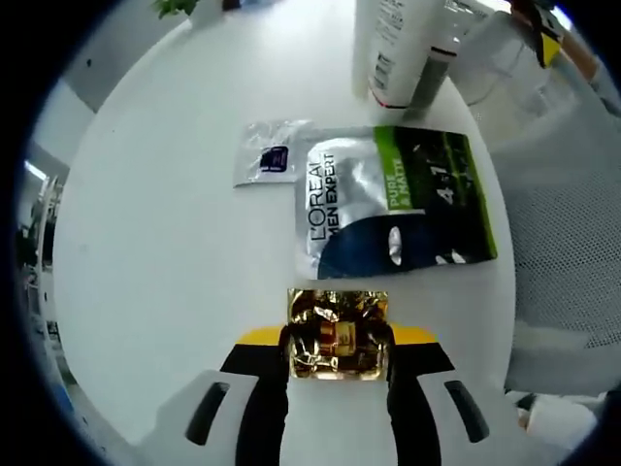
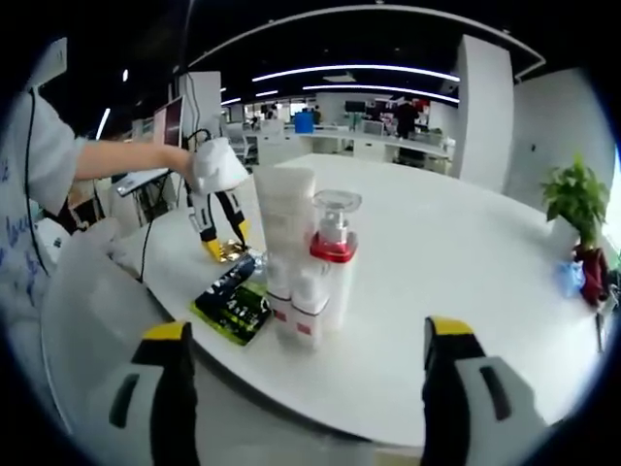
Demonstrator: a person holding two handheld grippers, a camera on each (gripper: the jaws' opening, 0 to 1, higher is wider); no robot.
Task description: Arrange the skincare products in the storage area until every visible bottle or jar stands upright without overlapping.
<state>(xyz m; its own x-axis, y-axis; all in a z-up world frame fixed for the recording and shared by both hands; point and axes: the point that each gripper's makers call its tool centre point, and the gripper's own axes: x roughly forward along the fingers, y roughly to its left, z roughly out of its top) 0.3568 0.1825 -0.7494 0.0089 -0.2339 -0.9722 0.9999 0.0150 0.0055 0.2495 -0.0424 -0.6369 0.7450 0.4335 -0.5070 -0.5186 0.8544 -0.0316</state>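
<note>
My left gripper (image 1: 338,361) is shut on a gold foil sachet (image 1: 338,330) low over the white table (image 1: 165,252). Just beyond it lies a flat L'Oreal Men Expert sachet (image 1: 388,204), silver, dark blue and green, with a small silvery sachet (image 1: 272,155) beside it. Farther on stand an upright white tube (image 1: 388,49) and a clear-capped bottle (image 1: 439,68). From the right gripper view, the white tube (image 2: 286,233) and the red-collared, clear-capped bottle (image 2: 333,252) stand side by side and touching. The L'Oreal sachet (image 2: 233,301) lies left of them. My right gripper (image 2: 310,335) stands open and empty in front of them.
The left gripper (image 2: 218,228) with a person's arm (image 2: 126,160) shows at the table's left edge. A potted plant (image 2: 572,204) and a blue object (image 2: 568,277) stand at the far right. A mesh chair back (image 1: 563,252) borders the table.
</note>
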